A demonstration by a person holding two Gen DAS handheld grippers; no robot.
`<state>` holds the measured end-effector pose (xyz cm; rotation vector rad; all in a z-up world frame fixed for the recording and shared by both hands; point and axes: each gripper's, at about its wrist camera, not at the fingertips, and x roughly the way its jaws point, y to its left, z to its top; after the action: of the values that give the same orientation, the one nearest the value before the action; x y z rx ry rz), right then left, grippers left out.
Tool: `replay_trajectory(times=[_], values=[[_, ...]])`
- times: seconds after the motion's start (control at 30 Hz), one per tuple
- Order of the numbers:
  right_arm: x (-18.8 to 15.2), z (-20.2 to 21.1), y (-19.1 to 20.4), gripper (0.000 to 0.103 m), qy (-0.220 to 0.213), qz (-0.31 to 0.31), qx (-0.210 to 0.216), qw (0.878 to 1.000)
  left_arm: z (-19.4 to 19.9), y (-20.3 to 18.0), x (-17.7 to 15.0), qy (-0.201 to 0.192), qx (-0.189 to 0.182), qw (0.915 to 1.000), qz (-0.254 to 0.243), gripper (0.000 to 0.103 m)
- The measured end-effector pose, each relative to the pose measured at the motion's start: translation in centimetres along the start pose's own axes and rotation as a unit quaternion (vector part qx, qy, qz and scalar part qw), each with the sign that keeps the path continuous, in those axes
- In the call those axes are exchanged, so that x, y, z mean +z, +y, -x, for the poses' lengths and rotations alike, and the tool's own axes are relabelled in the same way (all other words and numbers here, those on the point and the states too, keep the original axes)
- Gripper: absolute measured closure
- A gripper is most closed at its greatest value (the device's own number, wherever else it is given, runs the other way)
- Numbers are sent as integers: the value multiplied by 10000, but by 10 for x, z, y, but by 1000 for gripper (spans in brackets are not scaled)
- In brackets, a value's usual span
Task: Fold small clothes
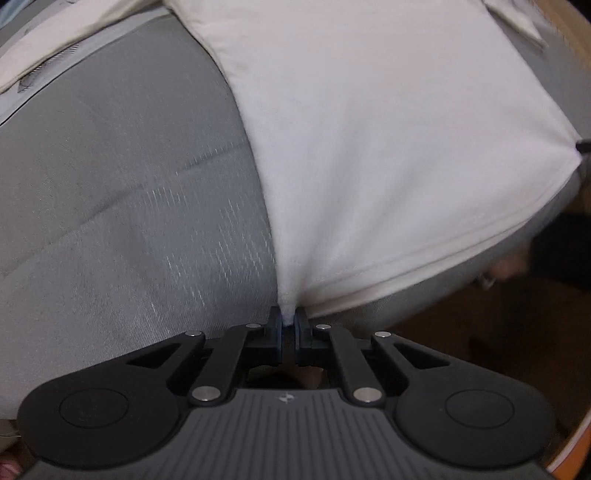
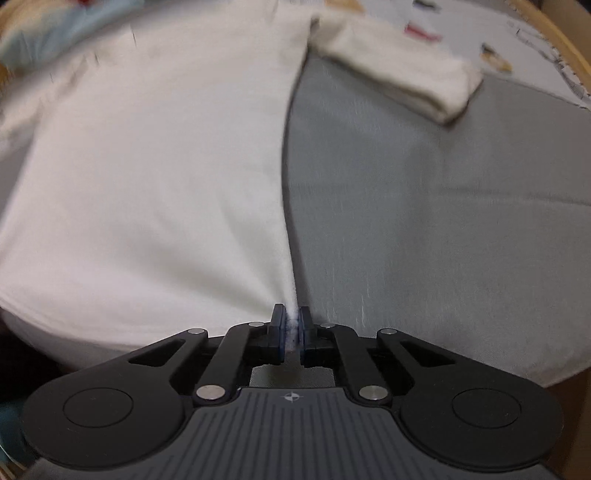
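Note:
A white T-shirt [image 1: 388, 147] lies spread on a grey cloth surface [image 1: 129, 184]. My left gripper [image 1: 287, 321] is shut on the shirt's bottom corner at the hem. In the right wrist view the same shirt [image 2: 147, 184] fills the left half, with one sleeve [image 2: 399, 77] stretched out to the upper right. My right gripper [image 2: 291, 325] is shut on the shirt's other bottom corner. The cloth is pulled taut toward both grippers. The tip of the right gripper [image 1: 583, 146] shows at the far right of the left wrist view.
The grey surface [image 2: 443, 221] extends to the right of the shirt. Pale printed fabric [image 2: 480, 29] lies beyond the sleeve. A light blue item [image 2: 55, 26] sits at the upper left. A brown floor [image 1: 480, 350] shows past the surface's edge.

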<state>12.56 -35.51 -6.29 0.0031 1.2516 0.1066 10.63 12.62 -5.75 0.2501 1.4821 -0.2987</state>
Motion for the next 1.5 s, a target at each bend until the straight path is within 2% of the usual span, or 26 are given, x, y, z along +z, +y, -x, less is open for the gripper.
replay_trajectory(times=[0.07, 0.2, 0.3, 0.4, 0.47, 0.53, 0.67, 0.73, 0.8, 0.87, 0.97, 1.07, 1.23, 1.33, 1.4, 1.5], values=[[2, 0, 5, 97, 6, 62, -81, 9999, 8, 0, 3, -127, -121, 9998, 57, 96], [3, 17, 7, 96, -343, -16, -181, 9992, 35, 0, 4, -581, -405, 9974, 123, 96], [4, 22, 5, 96, -515, -2, -9, 9987, 40, -9, 7, -727, -459, 9963, -41, 96], [2, 8, 13, 95, -246, 260, -66, 9993, 25, -17, 13, -616, -423, 9971, -156, 96], [6, -9, 10, 95, 27, 543, -234, 9982, 12, -20, 11, -381, -212, 9987, -258, 96], [5, -14, 17, 95, 70, 776, -331, 9964, 4, -18, 10, -205, -13, 9995, -224, 96], [11, -3, 14, 95, -231, 548, -62, 9982, 20, -15, 12, -566, -280, 9979, -122, 96], [12, -5, 15, 94, -214, 608, -54, 9979, 19, -17, 13, -539, -393, 9977, -152, 95], [9, -15, 17, 93, 84, 814, -251, 9963, 2, -22, 11, -152, 9, 9993, -327, 95], [7, -18, 21, 93, 88, 994, -349, 9944, -4, -21, 9, 70, 313, 9989, -347, 90], [9, -9, 18, 92, -7, 778, -253, 9966, 12, -16, 11, -257, 183, 9994, -119, 89], [9, -1, 16, 91, -192, 728, -228, 9969, 33, -13, 11, -722, -148, 9973, 33, 88], [9, 3, 18, 90, -310, 742, -180, 9966, 47, -8, 17, -1178, -607, 9909, 238, 86], [9, 3, 22, 90, -293, 799, -210, 9962, 59, -2, 16, -1460, -954, 9838, 424, 86], [10, -1, 22, 90, -223, 828, -256, 9960, 65, -5, 17, -1526, -1089, 9812, 459, 86], [9, -8, 23, 90, -74, 883, -383, 9953, 60, -11, 21, -1436, -1014, 9838, 338, 86]])
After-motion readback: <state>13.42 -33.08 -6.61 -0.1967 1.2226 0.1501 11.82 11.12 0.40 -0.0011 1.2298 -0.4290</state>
